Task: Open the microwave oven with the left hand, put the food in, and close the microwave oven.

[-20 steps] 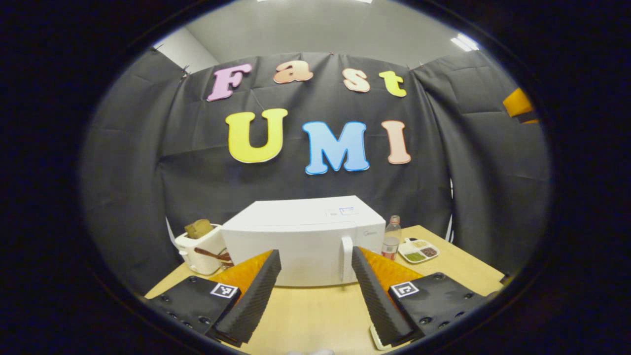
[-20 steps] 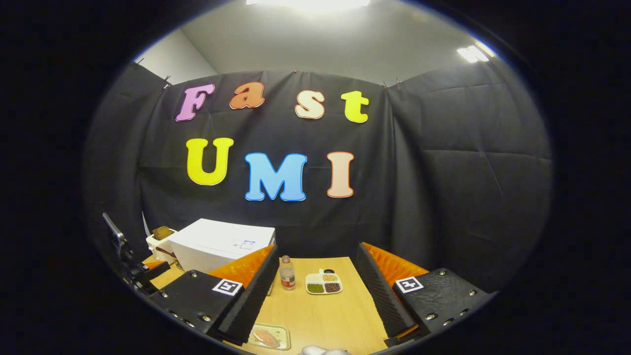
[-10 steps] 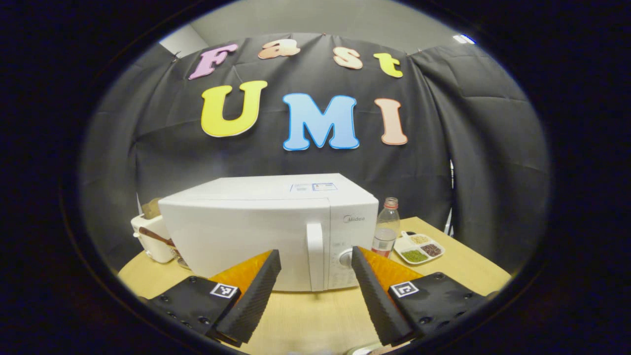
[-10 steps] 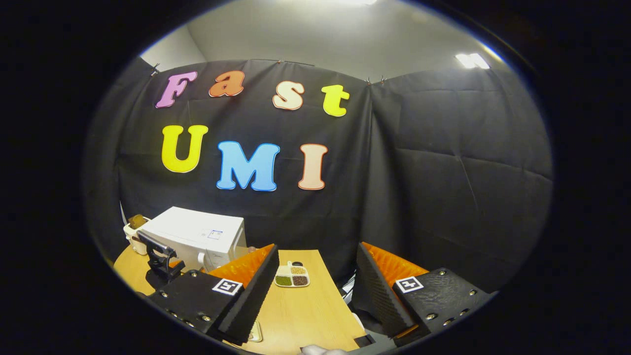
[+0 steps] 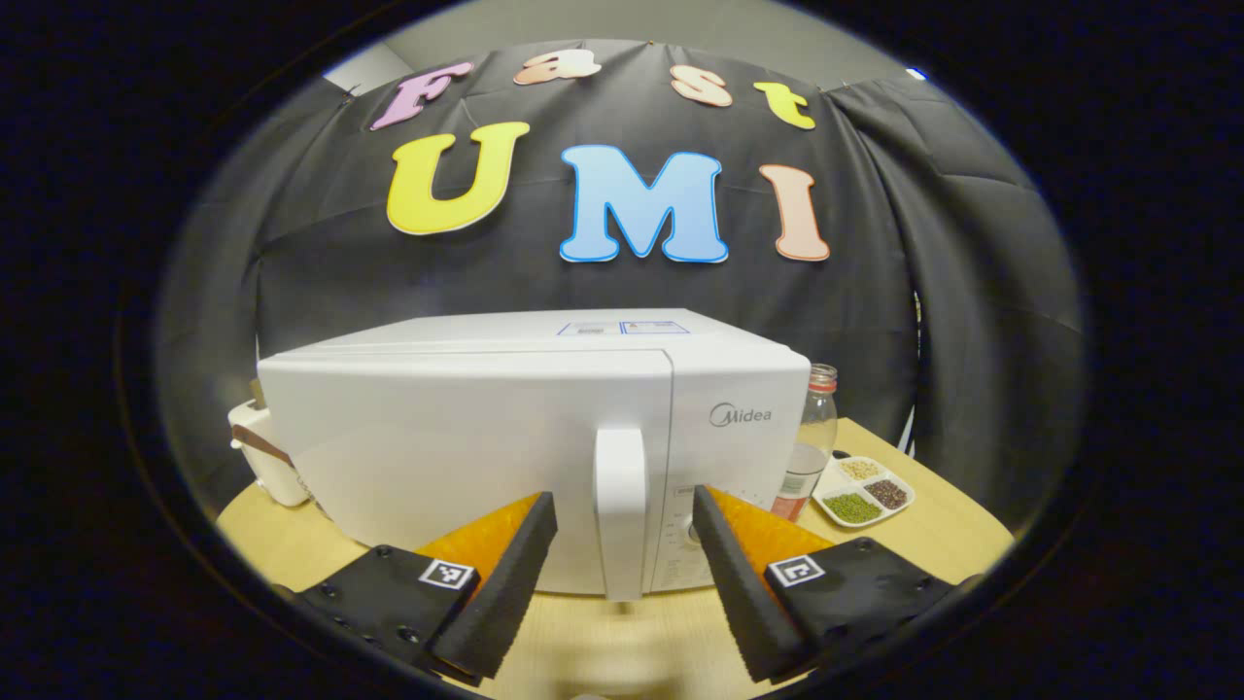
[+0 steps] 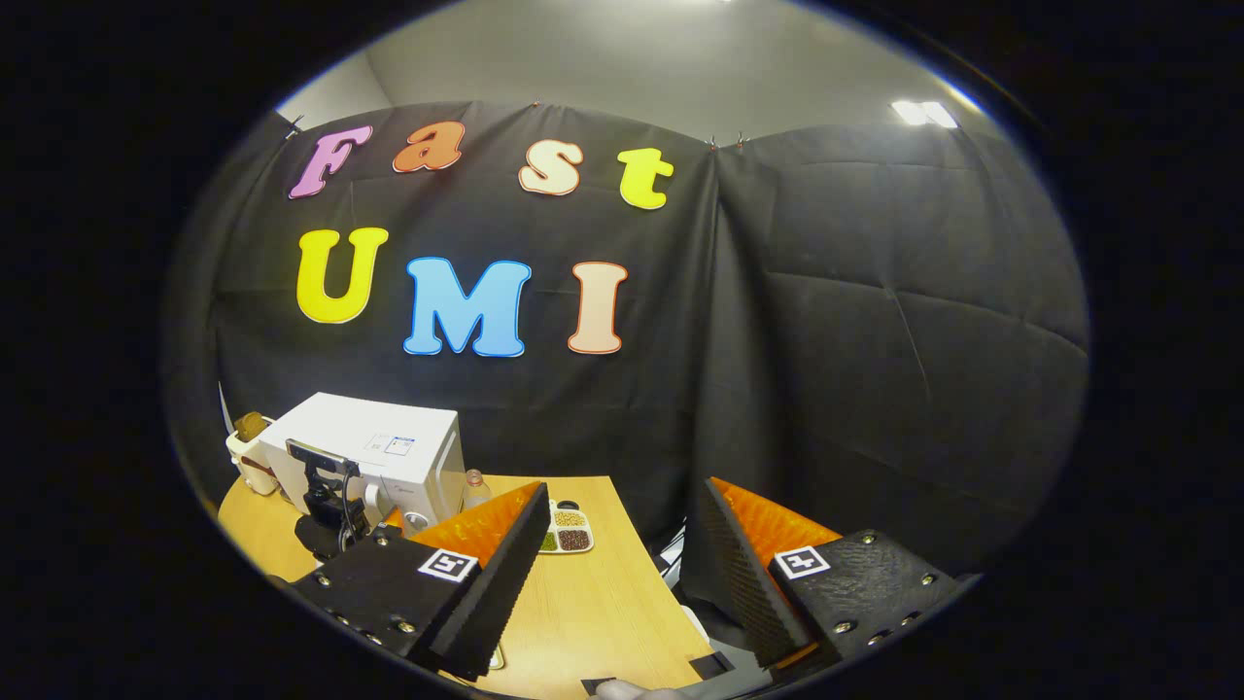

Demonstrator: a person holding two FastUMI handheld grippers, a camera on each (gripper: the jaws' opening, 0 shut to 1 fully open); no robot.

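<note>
The white microwave [image 5: 466,437] stands with its door shut and its vertical handle [image 5: 620,525] facing me. My left gripper [image 5: 620,498] is open and close in front of the door. The handle lines up in the gap between the two fingers and neither finger touches it. In the right gripper view the microwave [image 6: 389,452] sits far left, with the left gripper [image 6: 326,501] in front of it. My right gripper [image 6: 624,486] is open and empty over the table's right side. A sliver of the food tray [image 6: 496,659] peeks out beside its left finger.
A clear bottle [image 5: 812,437] and a divided dish of grains [image 5: 863,491] stand right of the microwave, and a white toaster [image 5: 260,457] to its left. The wooden table [image 6: 583,603] ends at a front right corner near the right gripper. Black cloth walls the booth.
My left gripper has moved forward to the microwave, so the handle now sits between its fingers in view. The right gripper has swung right, and the food tray has slipped almost out of its view.
</note>
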